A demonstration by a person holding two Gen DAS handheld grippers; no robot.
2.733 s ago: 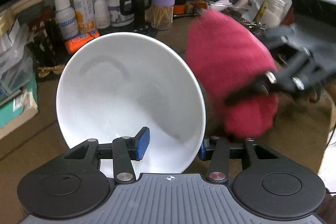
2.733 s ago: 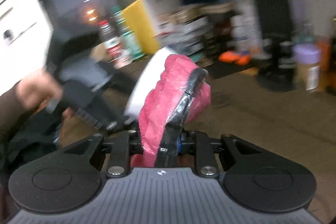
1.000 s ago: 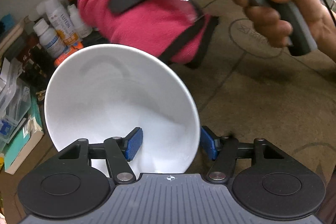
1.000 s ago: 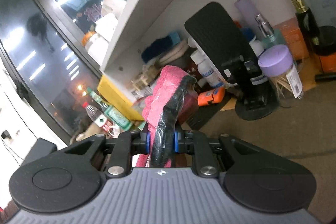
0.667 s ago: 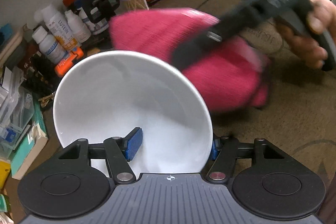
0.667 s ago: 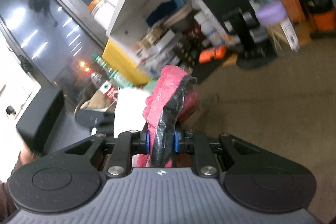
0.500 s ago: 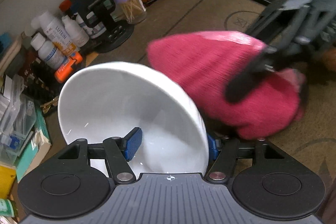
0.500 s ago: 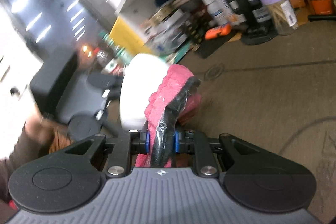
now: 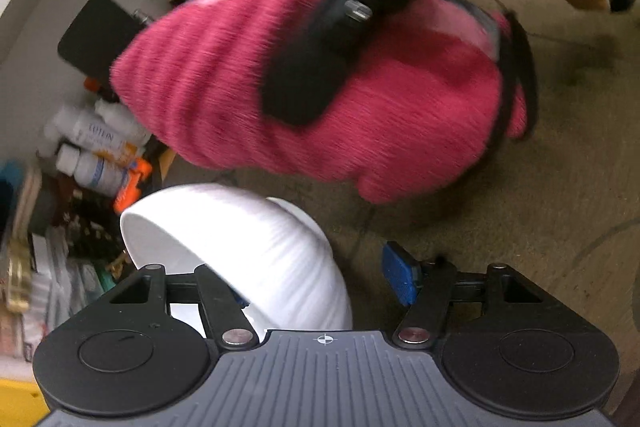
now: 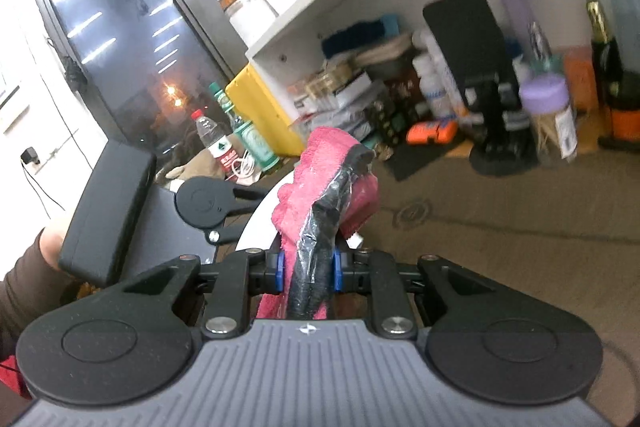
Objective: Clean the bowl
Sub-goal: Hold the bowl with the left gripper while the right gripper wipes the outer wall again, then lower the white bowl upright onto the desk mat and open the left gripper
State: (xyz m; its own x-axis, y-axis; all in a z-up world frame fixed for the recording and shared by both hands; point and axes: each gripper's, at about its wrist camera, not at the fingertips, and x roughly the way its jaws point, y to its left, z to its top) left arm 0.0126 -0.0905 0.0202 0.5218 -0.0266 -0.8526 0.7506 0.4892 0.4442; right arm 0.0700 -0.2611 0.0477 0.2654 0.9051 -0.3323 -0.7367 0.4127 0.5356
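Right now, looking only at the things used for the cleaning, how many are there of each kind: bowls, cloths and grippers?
Bowl: 1
Cloth: 1
Grippers: 2, the left gripper and the right gripper
Total: 4
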